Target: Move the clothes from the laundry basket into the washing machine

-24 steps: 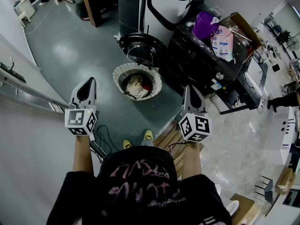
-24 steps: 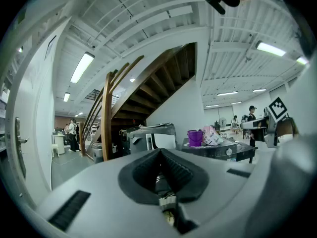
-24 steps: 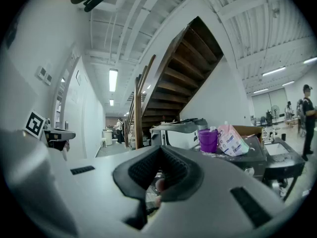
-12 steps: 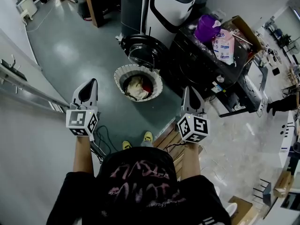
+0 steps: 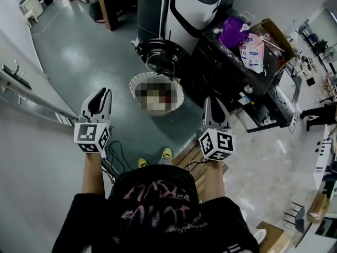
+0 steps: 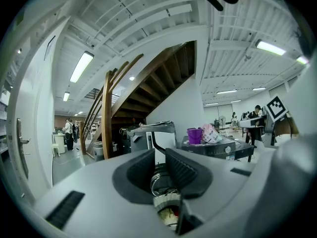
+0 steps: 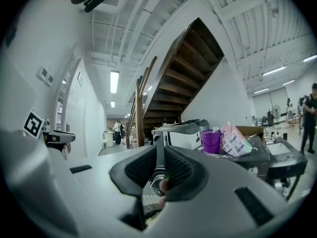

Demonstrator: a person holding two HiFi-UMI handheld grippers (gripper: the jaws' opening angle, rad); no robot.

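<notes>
Laundry basket (image 5: 136, 83) sits on the floor before the washing machine (image 5: 160, 51), far beyond left gripper (image 5: 101, 93) and right gripper (image 5: 213, 101) (head view); left gripper view shows clothes (image 6: 168, 216) inside it past just-opened, empty jaws; right gripper view, likewise released.

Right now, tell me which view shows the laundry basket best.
Head view: the whole round laundry basket shows from above on the floor. Left gripper view: only a slice of its rim between the jaws. Right gripper view: a sliver of its wall.
</notes>
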